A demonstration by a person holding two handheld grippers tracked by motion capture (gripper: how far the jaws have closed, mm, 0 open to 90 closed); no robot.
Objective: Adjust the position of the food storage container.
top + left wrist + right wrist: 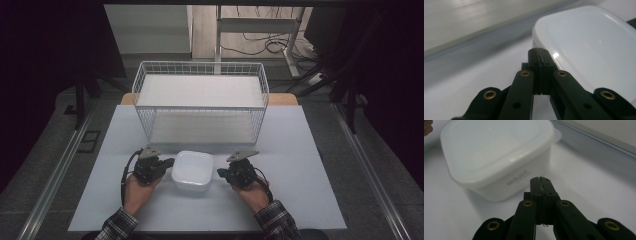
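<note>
I judge this the approach: a white square plastic container (pixel 192 170) with its lid on sits near the surface's (pixel 300 190) front edge, before a white wire basket (pixel 200 102). My left gripper (pixel 169 162) and right gripper (pixel 220 172) flank it, jaws together, empty; the left possibly touches its rim. Next I must open them.

My left claw (pixel 539 53) and right claw (pixel 540 185) look like matt black plastic with brass-coloured rivets. The container (pixel 192 170) is smooth, glossy white plastic; basket (pixel 200 100) white-coated wire; desk (pixel 300 165) matt.
</note>
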